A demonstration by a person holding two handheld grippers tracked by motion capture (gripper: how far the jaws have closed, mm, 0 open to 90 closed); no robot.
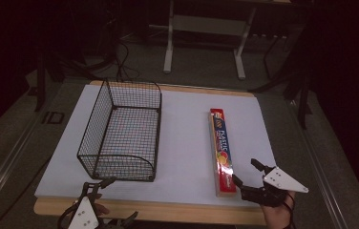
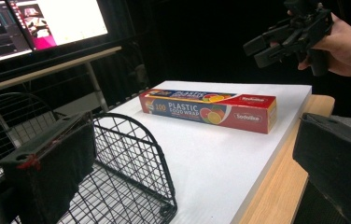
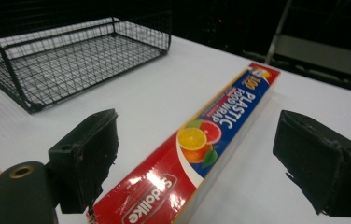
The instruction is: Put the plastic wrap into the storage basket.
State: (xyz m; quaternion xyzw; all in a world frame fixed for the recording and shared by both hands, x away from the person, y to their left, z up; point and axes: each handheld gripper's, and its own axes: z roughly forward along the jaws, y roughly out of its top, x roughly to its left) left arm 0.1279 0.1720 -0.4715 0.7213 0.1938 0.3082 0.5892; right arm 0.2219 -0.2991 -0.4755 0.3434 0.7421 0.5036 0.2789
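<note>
**Open hand-held grippers at the near edge, food wrap box on the white board**

A long red and blue plastic food wrap box (image 1: 222, 150) lies flat on the white board (image 1: 182, 143) covering the wooden worktop (image 1: 168, 212), its length running from the near edge toward the far side. A black wire basket (image 1: 122, 131) stands on the left part of the board, well apart from the box.

The right hand-held gripper (image 1: 249, 174) hovers at the near end of the box, jaws spread wide. In the right gripper view the box (image 3: 201, 149) lies between the two jaws, touching neither.

The left hand-held gripper (image 1: 102, 183) sits at the basket's near end, jaws parted. In the left gripper view the basket's curved near wall (image 2: 131, 163) stands just beside its left jaw.
</note>
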